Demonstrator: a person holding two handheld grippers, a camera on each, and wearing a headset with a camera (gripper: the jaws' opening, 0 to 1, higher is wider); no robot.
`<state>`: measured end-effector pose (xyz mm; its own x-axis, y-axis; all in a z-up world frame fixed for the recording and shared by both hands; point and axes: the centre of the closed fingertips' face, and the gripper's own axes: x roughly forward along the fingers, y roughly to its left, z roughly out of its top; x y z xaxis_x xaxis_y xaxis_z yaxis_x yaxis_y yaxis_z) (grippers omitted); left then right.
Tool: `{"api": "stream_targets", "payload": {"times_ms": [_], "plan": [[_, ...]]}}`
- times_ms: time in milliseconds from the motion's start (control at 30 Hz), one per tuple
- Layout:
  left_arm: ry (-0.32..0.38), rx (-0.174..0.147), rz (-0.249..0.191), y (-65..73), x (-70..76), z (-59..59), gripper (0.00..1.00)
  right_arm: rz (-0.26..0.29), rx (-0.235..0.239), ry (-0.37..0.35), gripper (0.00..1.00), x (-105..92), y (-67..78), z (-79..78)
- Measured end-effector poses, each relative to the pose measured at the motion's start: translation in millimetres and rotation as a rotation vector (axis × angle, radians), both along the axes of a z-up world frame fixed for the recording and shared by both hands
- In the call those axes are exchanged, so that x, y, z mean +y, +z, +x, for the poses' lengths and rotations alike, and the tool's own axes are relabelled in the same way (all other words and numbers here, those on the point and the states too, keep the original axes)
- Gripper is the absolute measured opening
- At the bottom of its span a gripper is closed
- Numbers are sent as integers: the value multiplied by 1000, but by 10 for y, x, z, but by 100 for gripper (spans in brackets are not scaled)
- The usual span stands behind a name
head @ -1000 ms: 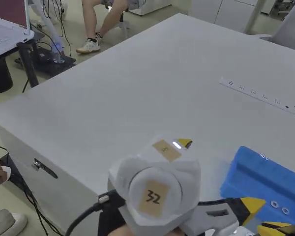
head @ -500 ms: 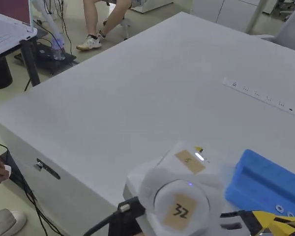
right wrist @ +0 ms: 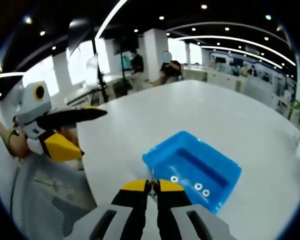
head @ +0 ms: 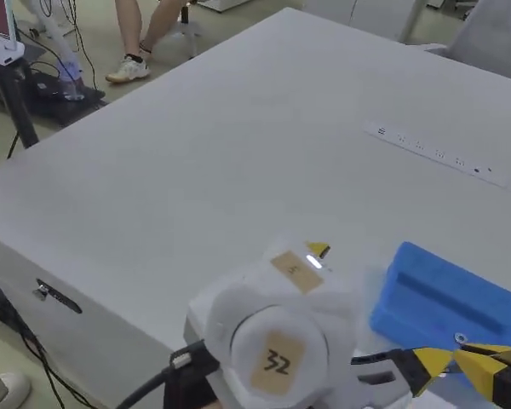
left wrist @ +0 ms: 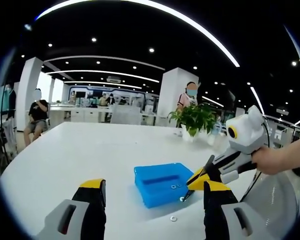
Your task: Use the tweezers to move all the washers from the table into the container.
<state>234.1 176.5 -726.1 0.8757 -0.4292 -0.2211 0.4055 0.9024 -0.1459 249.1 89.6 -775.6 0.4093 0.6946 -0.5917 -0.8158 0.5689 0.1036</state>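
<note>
Right gripper (right wrist: 152, 186) is clenched on the tweezers (right wrist: 152, 176). The thin tips poke out between the jaws at bottom centre of the right gripper view, aimed at the near corner of the blue container (right wrist: 205, 167). Three washers (right wrist: 197, 186) sit on its floor, low right of centre. Left gripper (left wrist: 155, 186) is released, jaws wide apart, holding nothing, left of the container in the head view. At least one loose washer (left wrist: 173, 218) lies on the white table (head: 238, 153), bottom centre of the left gripper view, just in front of the container. Can't tell if the tweezer tips carry a washer, too small. Risks as I see them: it's a thin flat washer on a smooth top, so the tips probably skate over it or flick it toward the table edge. A weak pinch drops it short of the rim. Tips clipping the container wall would likely nudge it, since the left gripper isn't bracing it. Tweezers could also twist in the jaws if pressed down hard.
</note>
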Motion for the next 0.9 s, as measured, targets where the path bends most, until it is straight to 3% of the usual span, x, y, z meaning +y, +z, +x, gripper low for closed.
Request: {"api": "stream_targets", "payload": {"times_ms": [267,633,900], "plan": [[-13,5,8,-6,-27,-6,81,18,6,-33,3,-56,28,68],[-31,-4,2,19,-53,-18,80,35,-39,-34,3,21,257,115],[-38,1,5,10,-61,-19,80,39,-39,-47,3,32,269,123]]}}
